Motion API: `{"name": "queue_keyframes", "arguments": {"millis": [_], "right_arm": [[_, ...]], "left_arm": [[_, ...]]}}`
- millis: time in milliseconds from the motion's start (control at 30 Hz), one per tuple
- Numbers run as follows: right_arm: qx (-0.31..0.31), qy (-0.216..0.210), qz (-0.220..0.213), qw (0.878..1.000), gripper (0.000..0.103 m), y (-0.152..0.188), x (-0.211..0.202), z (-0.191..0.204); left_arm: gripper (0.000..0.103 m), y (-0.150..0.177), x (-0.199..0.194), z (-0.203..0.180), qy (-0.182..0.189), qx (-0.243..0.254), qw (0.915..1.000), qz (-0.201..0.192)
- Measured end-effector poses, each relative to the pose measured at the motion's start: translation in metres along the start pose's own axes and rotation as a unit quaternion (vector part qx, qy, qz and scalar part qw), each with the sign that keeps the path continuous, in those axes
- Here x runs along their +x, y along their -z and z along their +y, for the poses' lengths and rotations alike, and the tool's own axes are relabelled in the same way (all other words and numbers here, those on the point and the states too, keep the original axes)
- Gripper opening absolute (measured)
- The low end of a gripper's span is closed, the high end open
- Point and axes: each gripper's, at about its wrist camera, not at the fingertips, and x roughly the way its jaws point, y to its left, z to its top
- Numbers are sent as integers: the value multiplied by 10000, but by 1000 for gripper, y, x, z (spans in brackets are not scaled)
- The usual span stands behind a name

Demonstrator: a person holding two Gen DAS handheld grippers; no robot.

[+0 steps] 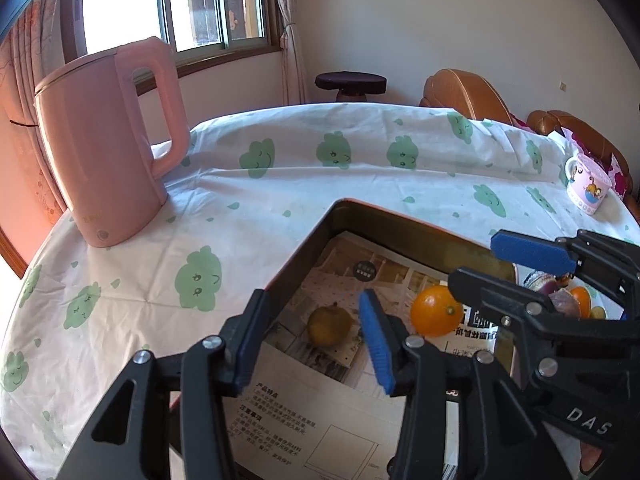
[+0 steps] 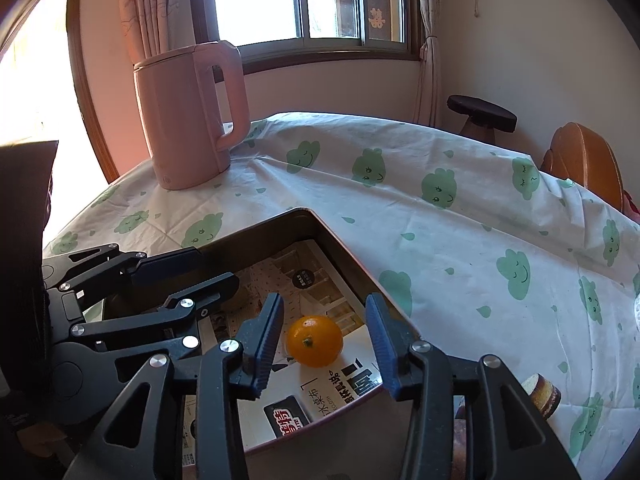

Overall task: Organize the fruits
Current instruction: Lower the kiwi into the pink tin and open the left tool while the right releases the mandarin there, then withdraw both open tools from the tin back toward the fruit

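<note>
Cloud-print tablecloth [image 1: 280, 208], metal tray [image 2: 344, 256], round glossy orange [image 2: 315, 341], both hand-held grippers [image 1: 312, 340] [image 2: 326, 344] agape, empty.

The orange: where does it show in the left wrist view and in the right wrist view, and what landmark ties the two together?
Left wrist view: the orange lies in the tray, lower right of centre, right of a yellow-green fruit.
Right wrist view: the orange lies low in the middle, in the tray, framed by the open right gripper.
Shared landmark: the pink kettle on the table by the window.
</note>
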Motion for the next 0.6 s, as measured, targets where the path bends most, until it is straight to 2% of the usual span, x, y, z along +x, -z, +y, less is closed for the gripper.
{"name": "queue_keyframes", "arguments": {"millis": [133,233,333,433,600], "right_arm": [[99,37,-167,9998,53,2,-14,-7],[106,-3,-284,9995,59,6,-28,-11],[121,39,-450,9989,60,14,-47,-20],[217,161,-614,9977,61,28,-70,-37],[471,624,-783,9939,65,65,-106,-69]], "left_arm": [[67,1,-10,-4,-16,-19,9999,-158],[69,3,-20,-6,68,-93,9995,-283],[75,9,-33,-11,208,-171,9984,-501],[76,19,-46,-24,342,-173,9968,-705],[76,40,-60,-54,614,-30,9942,-883]]}}
